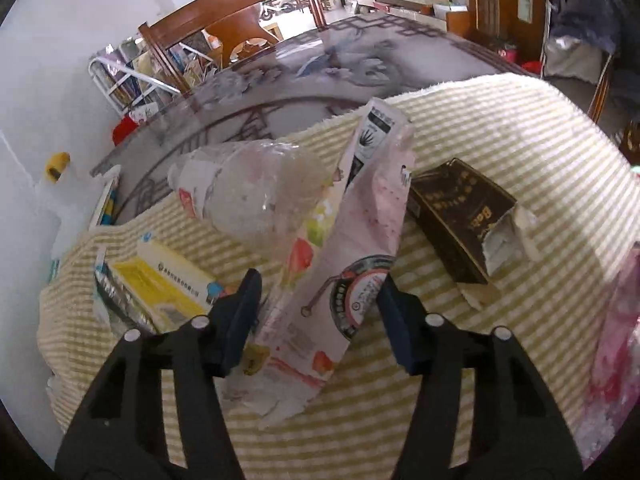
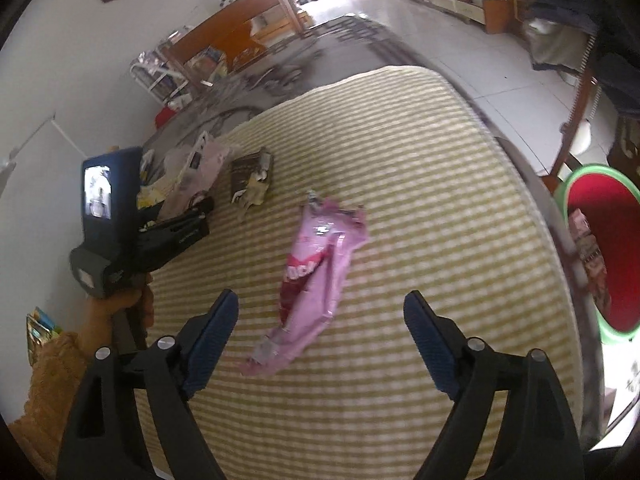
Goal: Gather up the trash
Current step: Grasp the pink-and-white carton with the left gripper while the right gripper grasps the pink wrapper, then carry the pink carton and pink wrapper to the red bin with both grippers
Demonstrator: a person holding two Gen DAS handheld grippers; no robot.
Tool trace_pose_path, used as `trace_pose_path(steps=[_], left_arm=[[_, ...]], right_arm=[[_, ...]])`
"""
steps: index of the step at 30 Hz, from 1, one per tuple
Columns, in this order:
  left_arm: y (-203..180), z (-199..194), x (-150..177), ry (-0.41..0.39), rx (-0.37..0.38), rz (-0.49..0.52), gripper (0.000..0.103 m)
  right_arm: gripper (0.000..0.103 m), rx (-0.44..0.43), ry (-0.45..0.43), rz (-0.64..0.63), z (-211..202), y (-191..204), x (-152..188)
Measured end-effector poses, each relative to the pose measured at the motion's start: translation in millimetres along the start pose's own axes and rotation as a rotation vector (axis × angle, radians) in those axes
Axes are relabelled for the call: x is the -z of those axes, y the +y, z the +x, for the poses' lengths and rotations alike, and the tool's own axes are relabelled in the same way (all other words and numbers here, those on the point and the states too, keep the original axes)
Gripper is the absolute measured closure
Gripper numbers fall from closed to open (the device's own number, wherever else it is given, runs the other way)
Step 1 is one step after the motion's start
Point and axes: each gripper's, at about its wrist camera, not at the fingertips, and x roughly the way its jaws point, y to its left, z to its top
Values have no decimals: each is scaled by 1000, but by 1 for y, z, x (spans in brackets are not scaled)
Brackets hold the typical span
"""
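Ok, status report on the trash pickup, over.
Left gripper jaws astride the pale snack bag, grip unconfirmed. Right gripper open over the pink wrapper. Red bin beside the table; nothing blocking.

A crumpled pink wrapper lies flat, apart from a clear bottle, pale printed bag, and torn dark carton.

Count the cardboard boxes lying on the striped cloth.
2: a dark box, torn open, right of the pink bag; a yellow-and-white box at the left edge. Others may be hidden.
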Motion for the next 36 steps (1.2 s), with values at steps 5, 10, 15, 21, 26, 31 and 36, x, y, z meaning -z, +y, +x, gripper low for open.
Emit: trace_pose_path(steps=[5, 10, 15, 21, 26, 31, 36], left_arm=[[23, -31, 22, 12, 114, -234, 59], [18, -66, 61, 15, 183, -336, 61], [3, -90, 94, 41, 209, -324, 61], [-6, -92, 112, 87, 250, -315, 60], [-13, -93, 113, 86, 252, -300, 60], [-11, -90, 113, 84, 252, -311, 58], [-10, -90, 114, 84, 259, -321, 55]], right_arm=[[21, 4, 44, -4, 25, 7, 0], [21, 33, 67, -42, 39, 12, 5], [33, 39, 76, -44, 45, 6, 13], [72, 24, 84, -61, 36, 4, 16], [90, 31, 68, -106, 18, 2, 26], [91, 32, 52, -100, 4, -5, 31], [73, 44, 44, -73, -3, -12, 33]])
